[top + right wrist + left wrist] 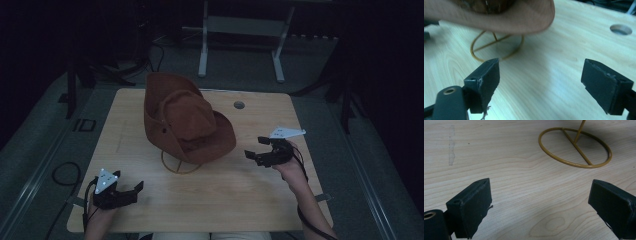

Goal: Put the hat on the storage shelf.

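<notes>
High view: brown hat (pixel 187 120) sits tilted on a yellow wire stand (pixel 176 164) mid-worktop (pixel 225 200). Left gripper (pixel 131 191) well apart from the stand, near side; right gripper (pixel 255 149) just beside the hat brim. Left gripper view: fingers (pixel 471 207) spread open, stand's ring base ahead. Right gripper view: fingers (pixel 485 80) spread open, empty, hat brim above the ring.

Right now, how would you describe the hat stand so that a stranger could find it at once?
Look at the wooden table and find the brown hat near its middle. The stand is under the hat: a thin yellow wire ring flat on the wood, crossed by one bar, with a rod rising up. Nothing else there is wire.
</notes>
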A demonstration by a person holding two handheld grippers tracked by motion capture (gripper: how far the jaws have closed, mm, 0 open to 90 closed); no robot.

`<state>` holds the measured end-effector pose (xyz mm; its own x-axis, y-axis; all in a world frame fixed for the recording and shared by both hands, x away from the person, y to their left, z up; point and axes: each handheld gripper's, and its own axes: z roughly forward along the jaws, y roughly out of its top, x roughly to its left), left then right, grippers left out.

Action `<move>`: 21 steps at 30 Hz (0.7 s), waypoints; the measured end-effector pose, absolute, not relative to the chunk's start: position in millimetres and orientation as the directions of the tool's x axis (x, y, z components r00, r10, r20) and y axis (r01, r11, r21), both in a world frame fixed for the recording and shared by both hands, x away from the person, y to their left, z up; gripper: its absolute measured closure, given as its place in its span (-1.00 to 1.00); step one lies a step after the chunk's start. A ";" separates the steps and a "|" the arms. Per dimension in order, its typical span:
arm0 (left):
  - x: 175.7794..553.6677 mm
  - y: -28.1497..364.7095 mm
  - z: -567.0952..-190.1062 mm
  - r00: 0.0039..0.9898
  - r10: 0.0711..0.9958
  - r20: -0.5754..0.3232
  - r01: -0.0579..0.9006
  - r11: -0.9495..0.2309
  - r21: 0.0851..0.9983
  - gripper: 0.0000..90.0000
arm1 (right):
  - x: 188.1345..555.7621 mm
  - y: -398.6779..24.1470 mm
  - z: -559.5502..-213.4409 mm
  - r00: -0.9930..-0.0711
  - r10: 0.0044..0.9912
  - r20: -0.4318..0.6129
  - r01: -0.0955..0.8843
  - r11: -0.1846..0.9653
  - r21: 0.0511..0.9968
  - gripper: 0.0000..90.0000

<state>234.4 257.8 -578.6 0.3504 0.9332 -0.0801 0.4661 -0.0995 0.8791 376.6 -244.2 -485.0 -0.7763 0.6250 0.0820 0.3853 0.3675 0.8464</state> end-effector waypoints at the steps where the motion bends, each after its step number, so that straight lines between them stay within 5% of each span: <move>1: 234.4 257.7 -578.6 0.349 0.934 -0.079 0.466 -0.100 0.879 -0.87 | 374.6 -246.0 -489.4 -0.777 0.625 0.079 0.383 0.370 0.846 -0.67; 21: 233.5 259.1 -577.6 0.350 0.934 -0.077 0.457 -0.098 0.884 -0.87 | 326.7 -290.4 -548.5 -0.767 0.639 0.051 0.366 0.372 0.853 -0.67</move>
